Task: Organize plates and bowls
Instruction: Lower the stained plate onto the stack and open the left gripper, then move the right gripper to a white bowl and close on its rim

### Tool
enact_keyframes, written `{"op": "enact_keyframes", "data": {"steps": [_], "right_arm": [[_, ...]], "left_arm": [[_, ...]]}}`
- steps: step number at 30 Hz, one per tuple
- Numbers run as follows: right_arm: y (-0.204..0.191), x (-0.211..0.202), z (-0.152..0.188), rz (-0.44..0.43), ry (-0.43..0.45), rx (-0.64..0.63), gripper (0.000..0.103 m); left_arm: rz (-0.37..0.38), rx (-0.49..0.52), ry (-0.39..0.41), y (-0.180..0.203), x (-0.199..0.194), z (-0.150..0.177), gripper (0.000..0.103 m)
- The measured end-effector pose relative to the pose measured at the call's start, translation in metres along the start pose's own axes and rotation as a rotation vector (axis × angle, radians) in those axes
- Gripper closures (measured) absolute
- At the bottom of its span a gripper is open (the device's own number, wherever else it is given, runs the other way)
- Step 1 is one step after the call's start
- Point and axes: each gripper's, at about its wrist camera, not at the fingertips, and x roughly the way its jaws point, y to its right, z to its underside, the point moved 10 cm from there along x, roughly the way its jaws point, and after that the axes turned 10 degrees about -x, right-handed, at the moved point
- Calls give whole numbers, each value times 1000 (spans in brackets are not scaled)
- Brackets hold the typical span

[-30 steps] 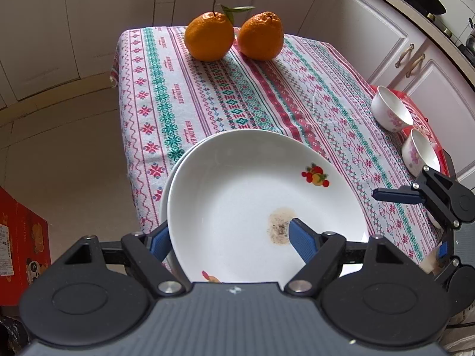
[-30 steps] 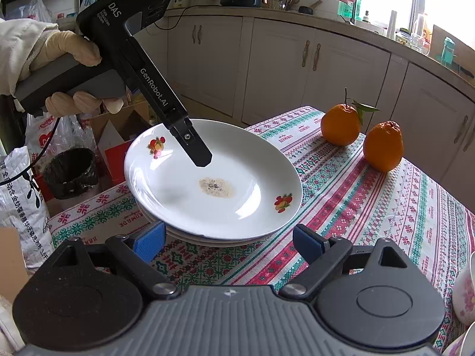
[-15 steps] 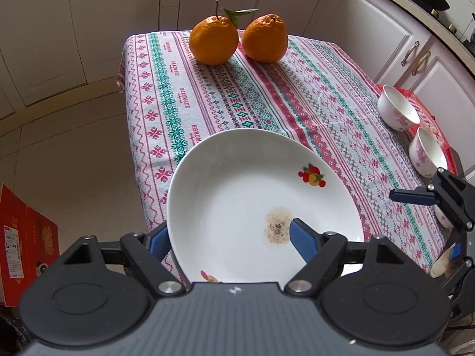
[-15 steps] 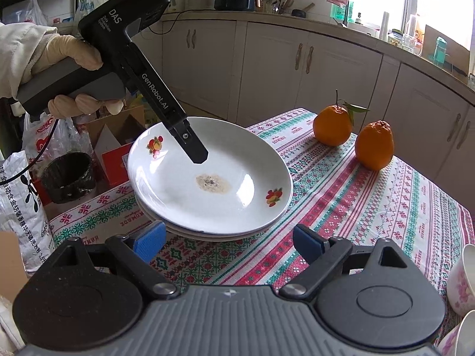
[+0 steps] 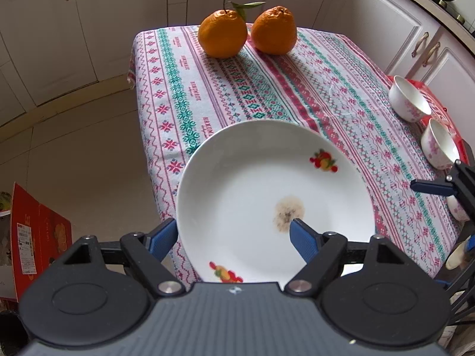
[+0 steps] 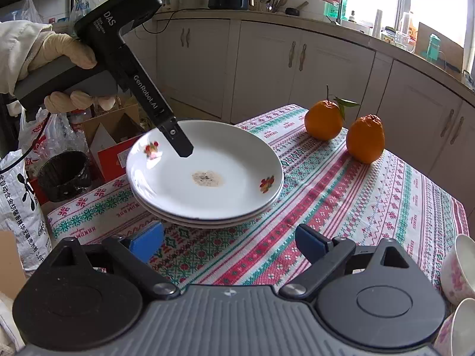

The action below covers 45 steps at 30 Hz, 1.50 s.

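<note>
Plates (image 6: 204,178), 3 stacked with a stained white one on top, sit on the patterned tablecloth (image 5: 297,89) at the table's corner, about 7 o'clock from the 2 oranges (image 5: 222,34) in the left wrist view. Left gripper (image 5: 231,234) straddles the top plate's near rim, its jaws having just been opening: 1 pad (image 5: 161,237) stands outside at 9 o'clock, the other above the brown stain (image 5: 288,212); neither visibly presses. Right gripper (image 6: 228,238) has jaws wide, just opening, only cloth between them. Bowls (image 5: 409,99) stand at 3 o'clock by the right edge.
</note>
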Motion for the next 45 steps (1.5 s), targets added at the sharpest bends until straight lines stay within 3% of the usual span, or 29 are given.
{"op": "enact_keyframes", "data": {"steps": [6, 15, 21, 28, 37, 45], "right_arm": [[8, -7, 8, 18, -9, 42, 0], [30, -42, 17, 97, 20, 106, 0], [56, -83, 39, 198, 29, 160, 0], [99, -136, 88, 340, 1, 265, 0], [140, -184, 167, 457, -62, 455, 0], [151, -184, 202, 394, -57, 575, 0]], "left_arm": [[-62, 59, 51, 8, -6, -1, 20], [-130, 201, 268, 56, -40, -2, 10], [-53, 244, 384, 115, -49, 13, 9], [67, 365, 439, 206, -26, 48, 9], [280, 542, 359, 312, 18, 88, 9], [349, 635, 337, 360, 44, 107, 9]]}}
